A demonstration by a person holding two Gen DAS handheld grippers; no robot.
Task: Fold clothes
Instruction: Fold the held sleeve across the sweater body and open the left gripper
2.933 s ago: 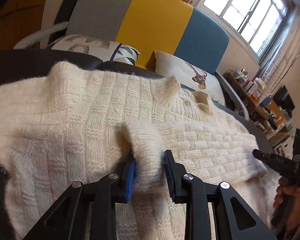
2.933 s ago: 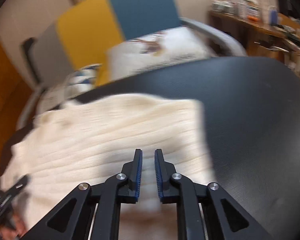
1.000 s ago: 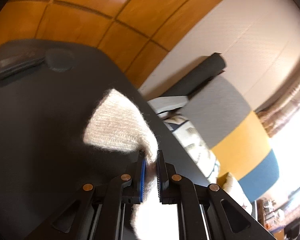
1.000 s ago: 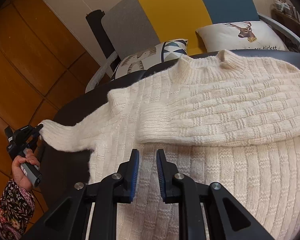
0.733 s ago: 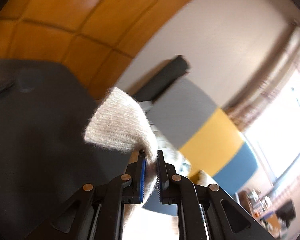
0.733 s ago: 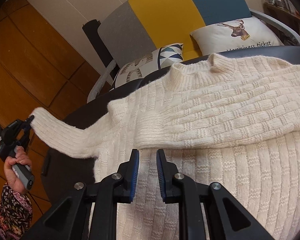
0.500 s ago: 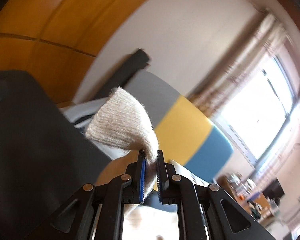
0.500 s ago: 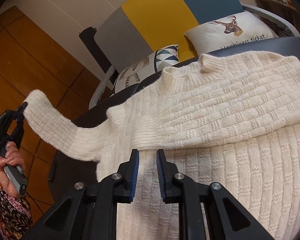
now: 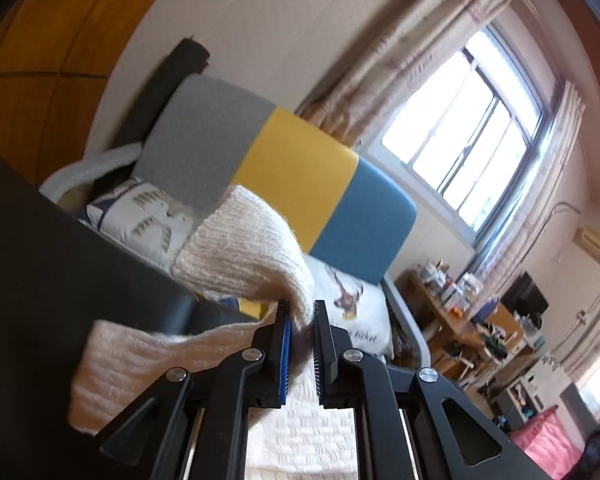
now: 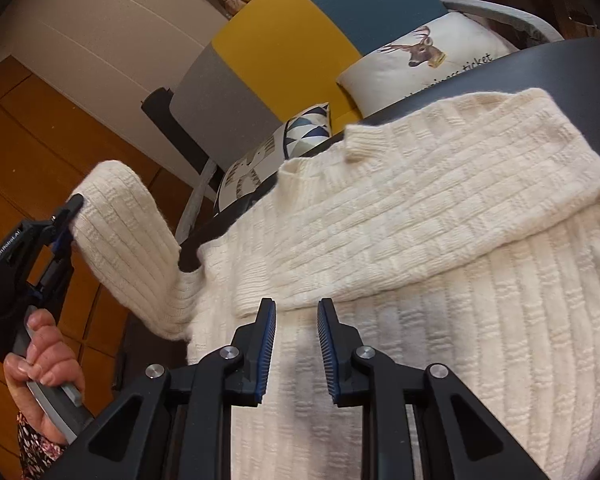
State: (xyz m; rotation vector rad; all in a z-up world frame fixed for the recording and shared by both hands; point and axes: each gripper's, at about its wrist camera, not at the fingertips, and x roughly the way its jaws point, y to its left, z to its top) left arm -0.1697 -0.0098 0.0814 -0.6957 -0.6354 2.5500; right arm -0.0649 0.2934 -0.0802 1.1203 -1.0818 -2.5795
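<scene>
Left gripper [image 10: 66, 224], held in a hand [image 10: 44, 356], is clamped on the cuff [image 9: 252, 256] of the sweater's left sleeve, raised clear of the dark table [image 9: 60, 272] at far left. The sweater [image 10: 440, 280] lies flat on the table, its right sleeve folded across the chest. Right gripper [image 10: 296, 344] hovers just above the body, near the folded sleeve's end, jaws slightly apart, holding nothing.

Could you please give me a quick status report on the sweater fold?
Left gripper shut on sleeve cuff, lifted off table. Right gripper open, hovering over sweater body. Other sleeve already folded across the chest. Nothing in the way.
</scene>
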